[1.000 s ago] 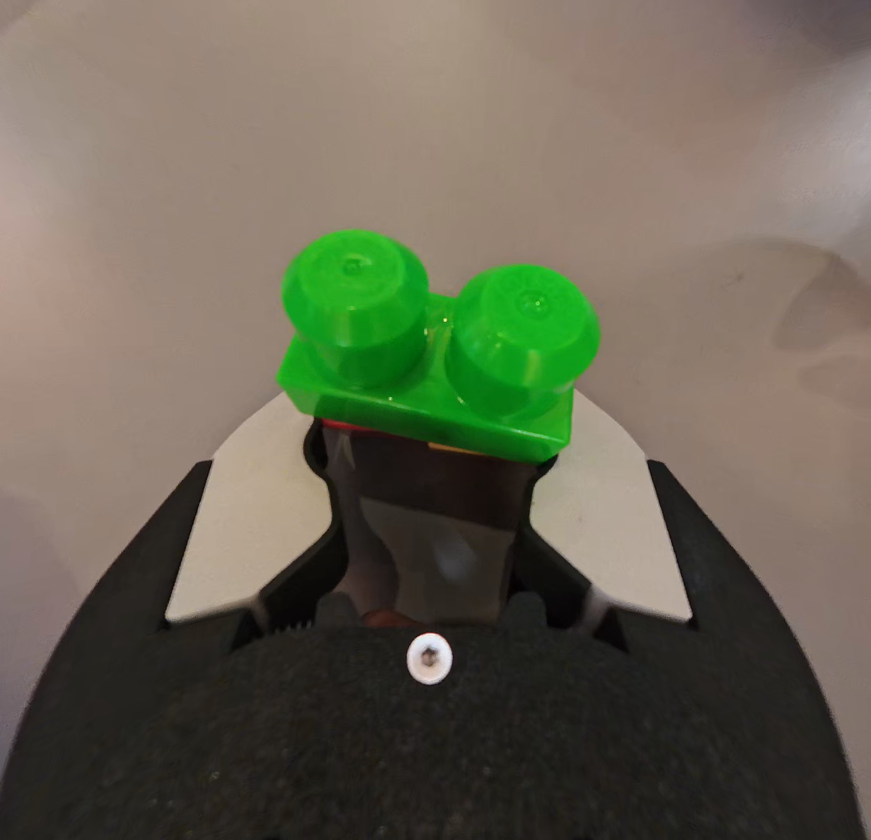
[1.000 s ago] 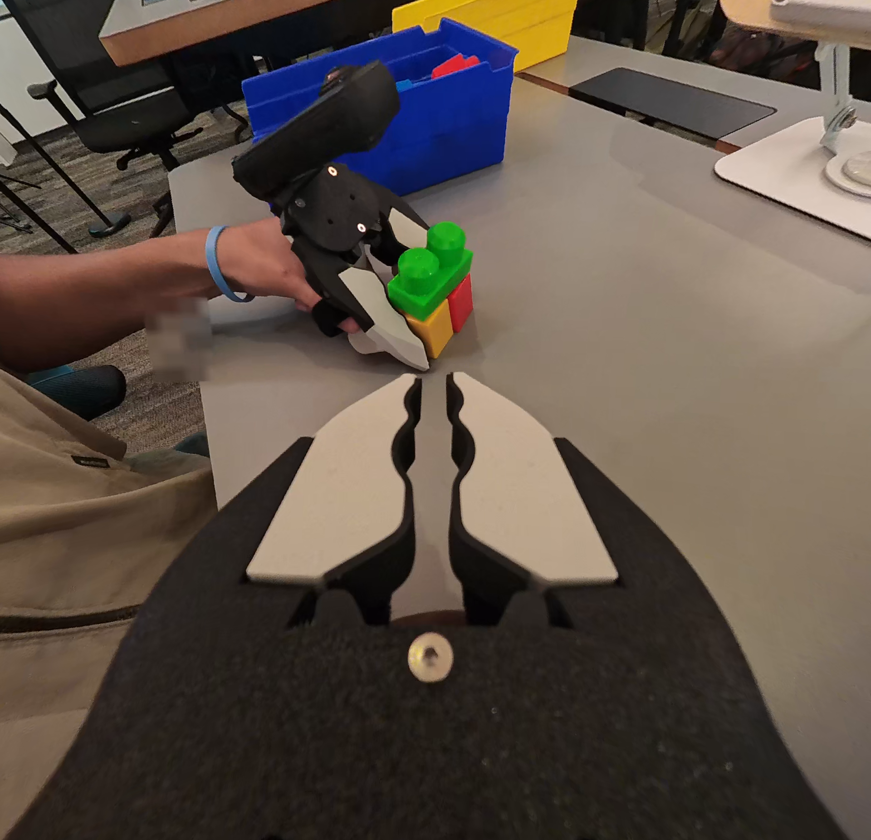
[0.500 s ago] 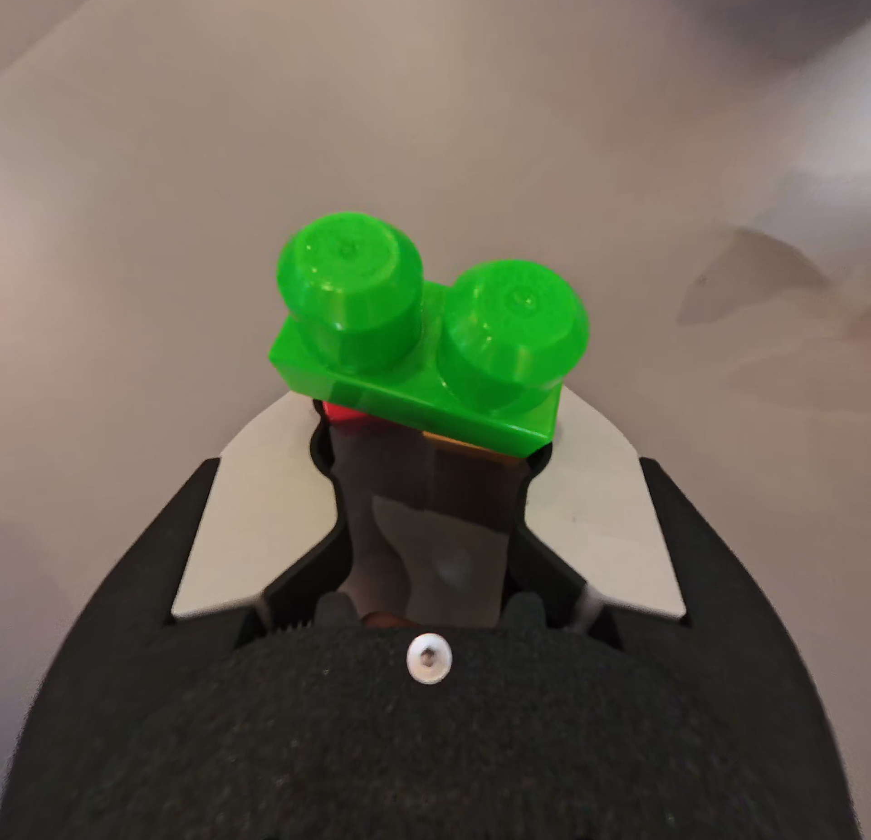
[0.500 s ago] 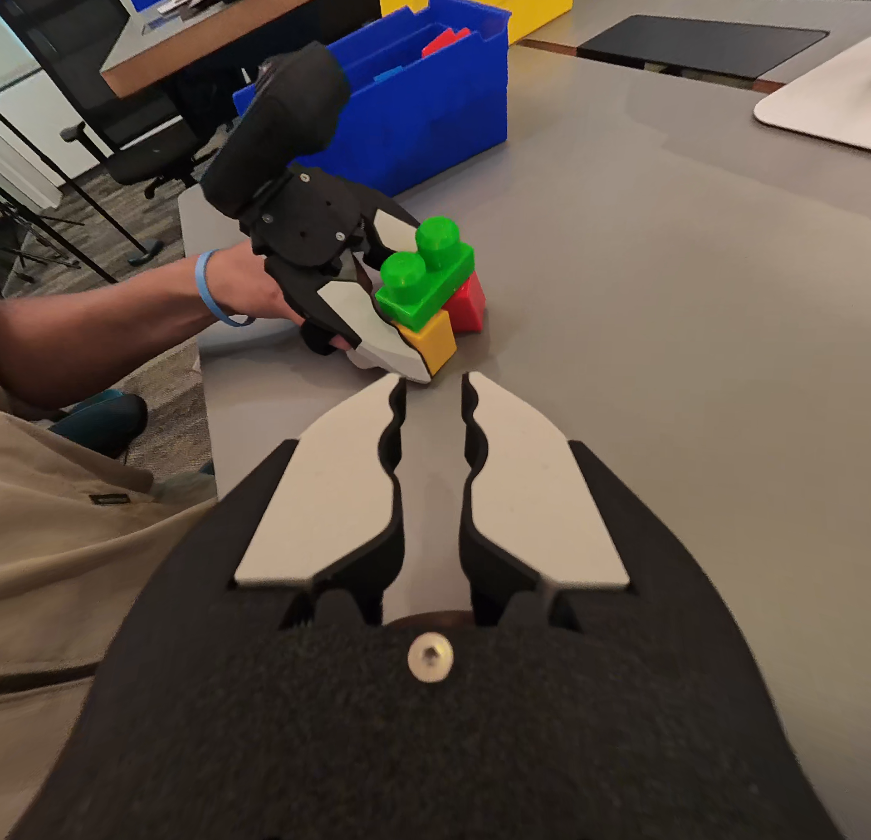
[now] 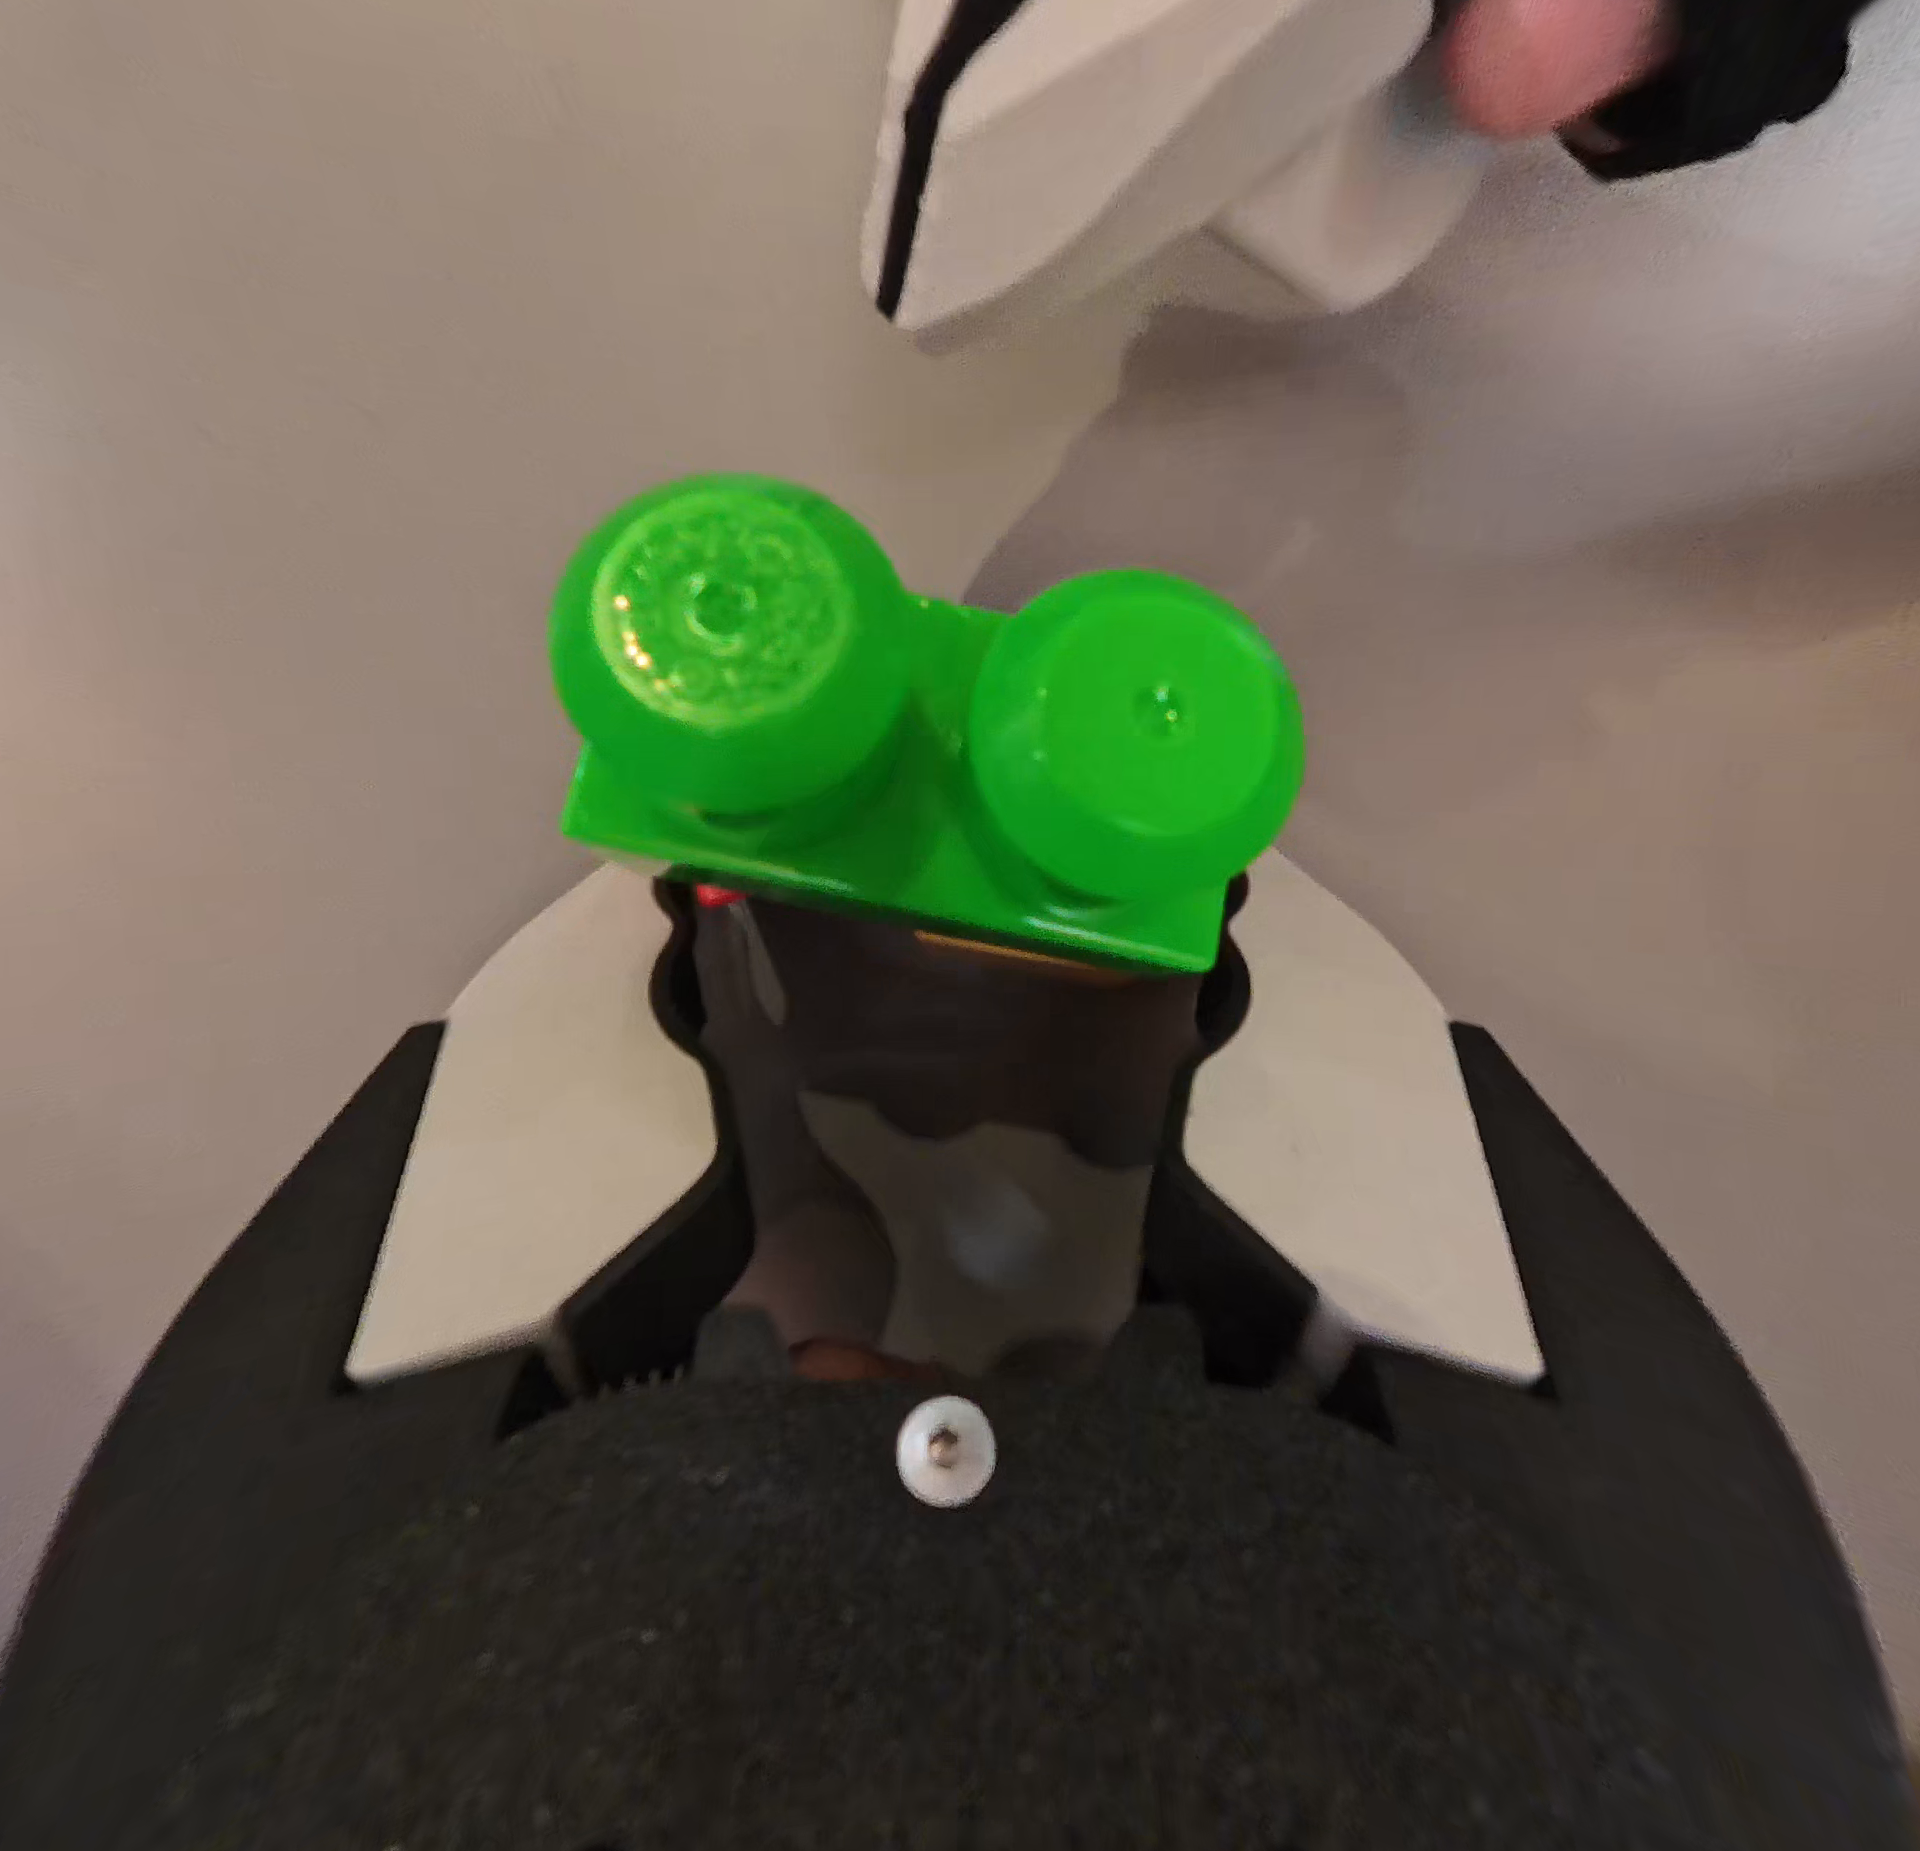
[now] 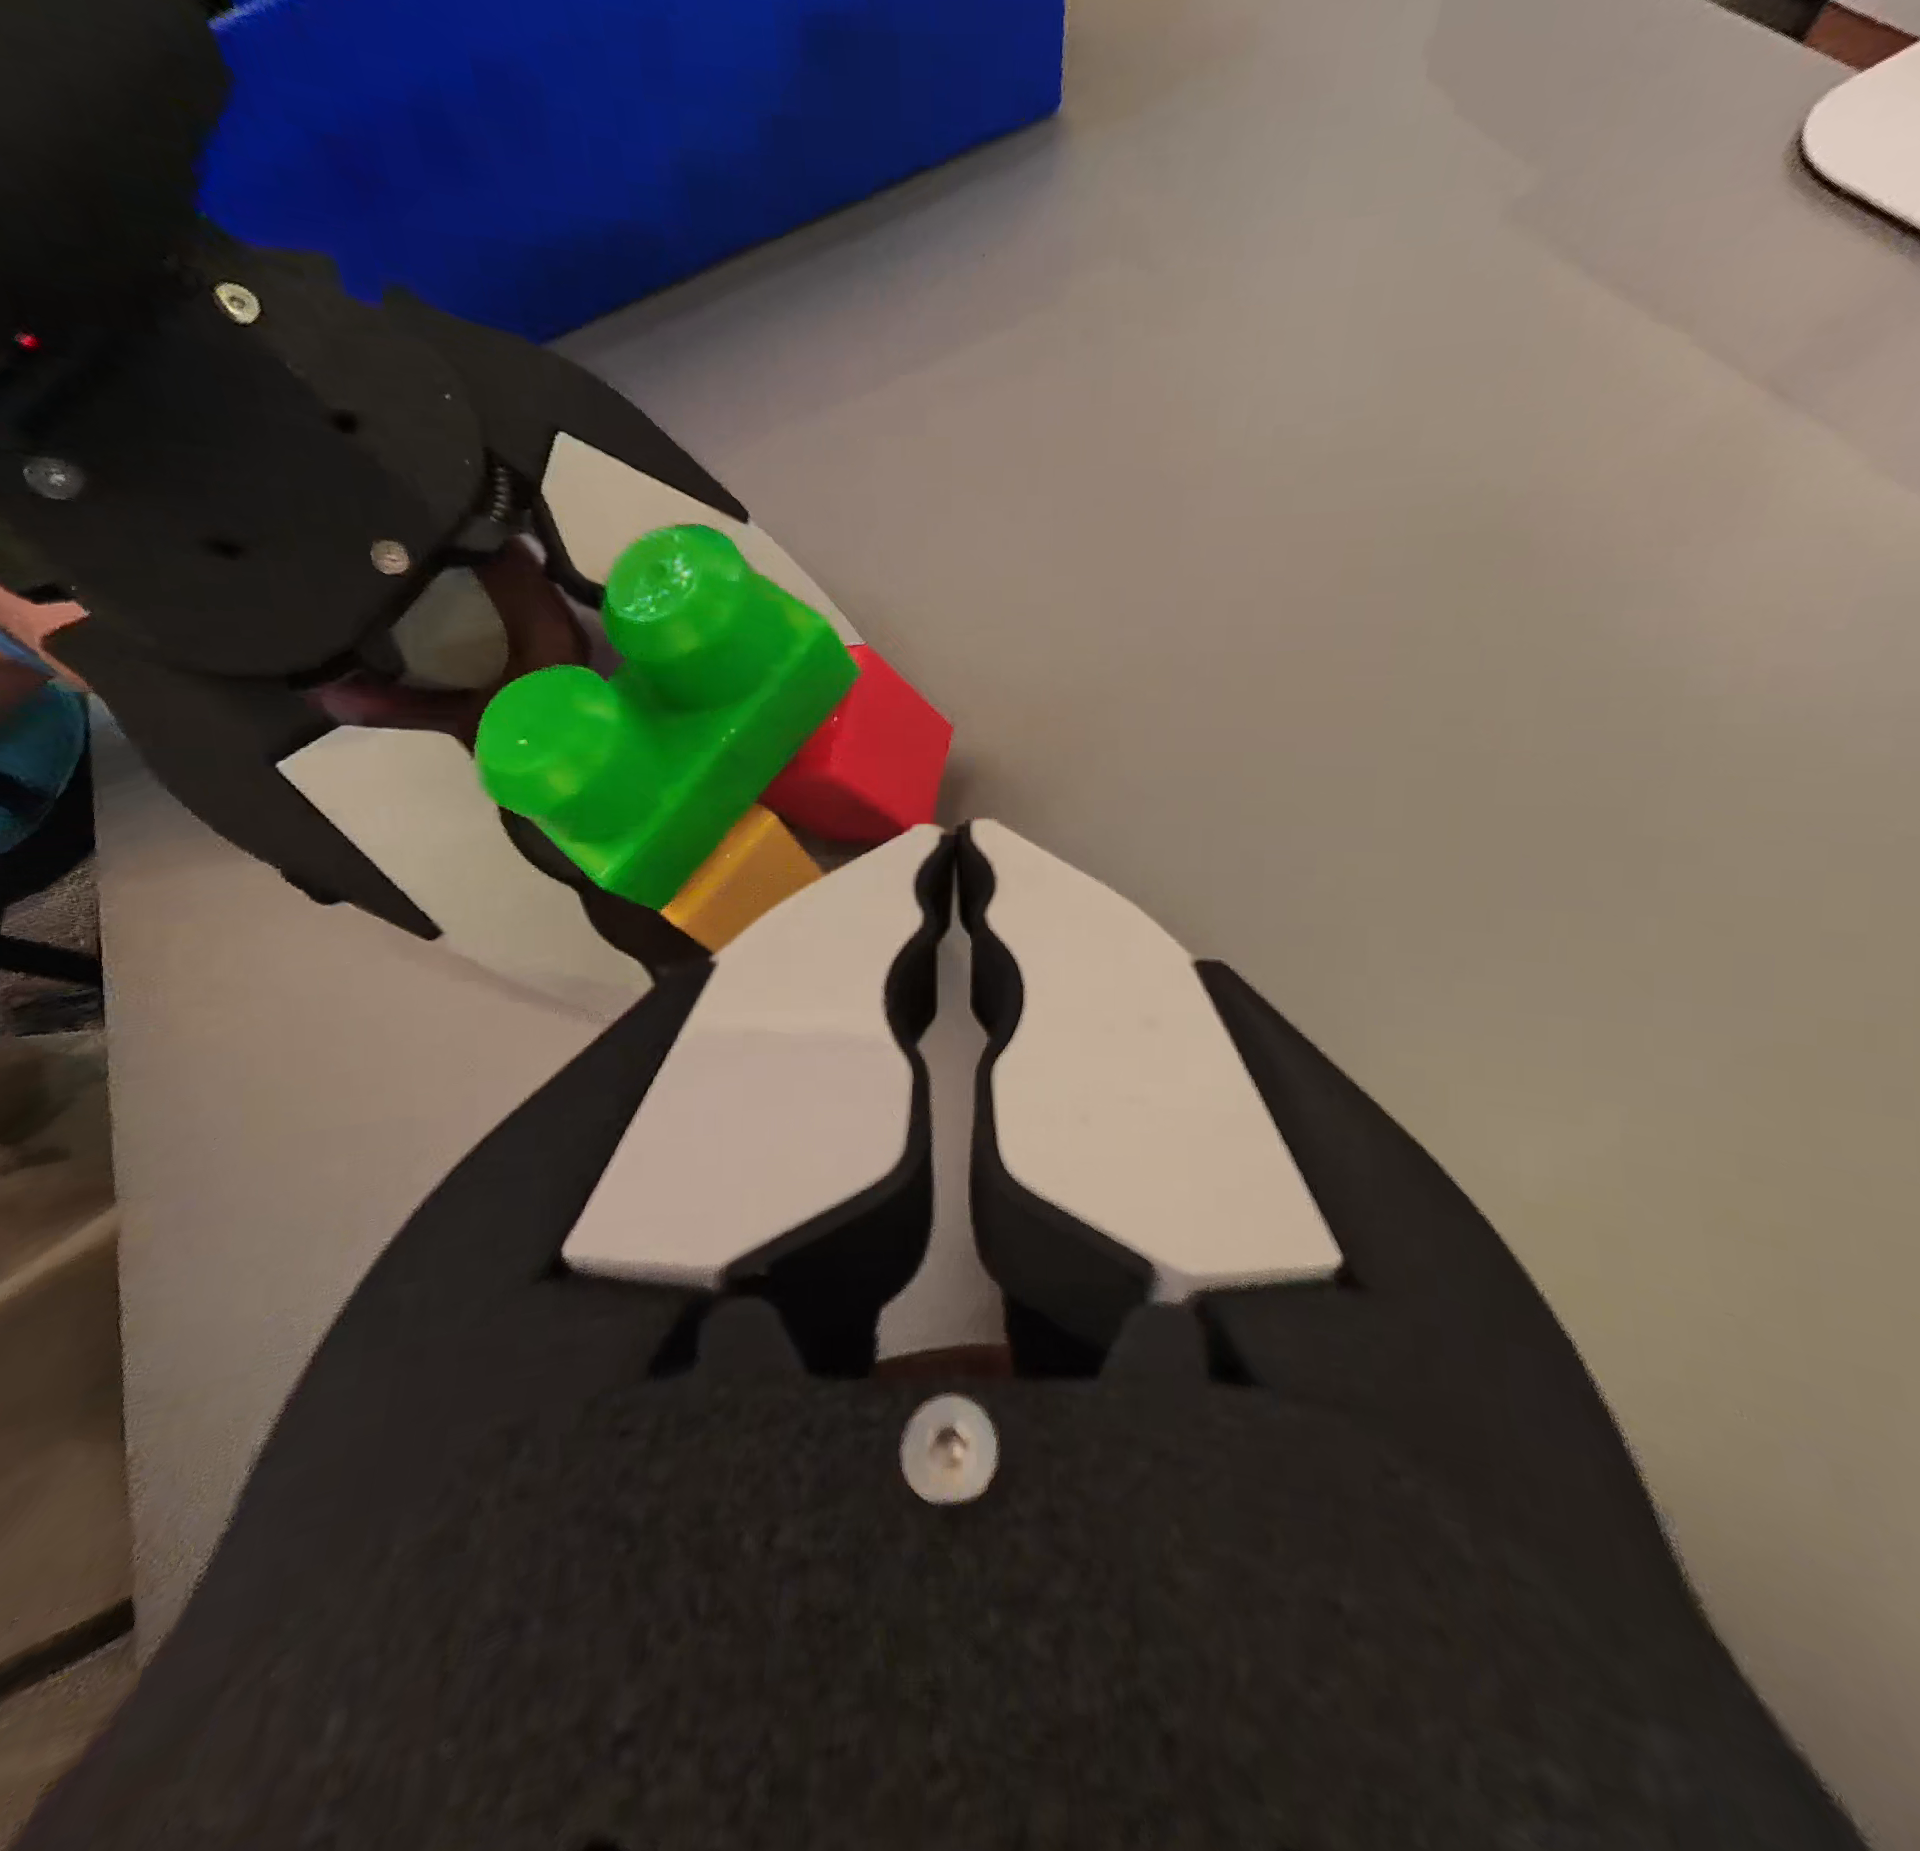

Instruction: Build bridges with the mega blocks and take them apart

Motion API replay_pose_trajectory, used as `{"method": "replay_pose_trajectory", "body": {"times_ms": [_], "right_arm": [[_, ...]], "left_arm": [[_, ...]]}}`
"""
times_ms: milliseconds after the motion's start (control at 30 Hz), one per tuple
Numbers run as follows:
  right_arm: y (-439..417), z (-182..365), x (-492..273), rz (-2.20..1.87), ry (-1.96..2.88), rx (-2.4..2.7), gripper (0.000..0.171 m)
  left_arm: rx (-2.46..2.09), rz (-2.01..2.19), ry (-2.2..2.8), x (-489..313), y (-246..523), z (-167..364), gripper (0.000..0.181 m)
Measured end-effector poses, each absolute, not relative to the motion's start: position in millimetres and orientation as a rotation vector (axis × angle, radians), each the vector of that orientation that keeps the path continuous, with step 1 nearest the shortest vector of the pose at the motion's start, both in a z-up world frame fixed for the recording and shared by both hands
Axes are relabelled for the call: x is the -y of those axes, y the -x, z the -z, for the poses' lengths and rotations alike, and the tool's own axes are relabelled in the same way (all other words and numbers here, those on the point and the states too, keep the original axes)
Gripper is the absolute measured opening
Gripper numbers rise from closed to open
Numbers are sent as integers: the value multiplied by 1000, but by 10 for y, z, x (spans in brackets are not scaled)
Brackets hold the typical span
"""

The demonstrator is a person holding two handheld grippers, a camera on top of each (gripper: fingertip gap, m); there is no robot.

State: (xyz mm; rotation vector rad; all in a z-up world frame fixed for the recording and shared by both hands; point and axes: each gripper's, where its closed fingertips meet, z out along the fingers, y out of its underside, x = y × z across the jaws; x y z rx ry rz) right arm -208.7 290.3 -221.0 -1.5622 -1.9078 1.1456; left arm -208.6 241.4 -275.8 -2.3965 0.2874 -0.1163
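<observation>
A green two-stud block (image 5: 914, 752) sits across a red block (image 6: 868, 752) and a yellow block (image 6: 743, 871), forming a small bridge that rests tilted on the grey table (image 6: 1403, 554). My left gripper (image 5: 945, 902) is shut on this stack, one finger on each side below the green block (image 6: 665, 731). In the left wrist view only slivers of red and yellow show under the green. My right gripper (image 6: 951, 835) is shut and empty, its tips right at the yellow and red blocks. It also shows in the left wrist view (image 5: 935, 295), above the green block.
A blue bin (image 6: 623, 118) stands just behind the blocks at the table's far left. A white pad (image 6: 1870, 139) lies at the far right edge. Bare grey table stretches to the right of the blocks. About 8 cm separates my left fingertips from my right.
My right gripper has moved forward to the blocks and its jaws have closed. The stack has tilted further in my left gripper. The right gripper now shows in the left wrist view.
</observation>
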Motion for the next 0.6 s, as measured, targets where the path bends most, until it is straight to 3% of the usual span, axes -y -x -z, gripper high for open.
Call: {"method": "replay_pose_trajectory", "body": {"times_ms": [100,300,367,467,600], "right_arm": [[2046,2123,-2892,-1154,1442,1924,0],[1904,2277,-2756,-1038,1143,2116,24],[1929,2423,-2749,-985,1088,2206,21],[2070,2478,-2799,-996,1041,2241,5],[2223,2490,-2771,-1049,1005,2301,0]], "left_arm": [[-281,164,2374,-2358,2049,2678,96],[-155,270,2262,-2156,2022,2388,92],[-114,422,2194,-2102,1871,2306,85],[-31,491,2126,-2132,1857,2259,88],[28,534,2101,-2191,2009,2254,90]]}}
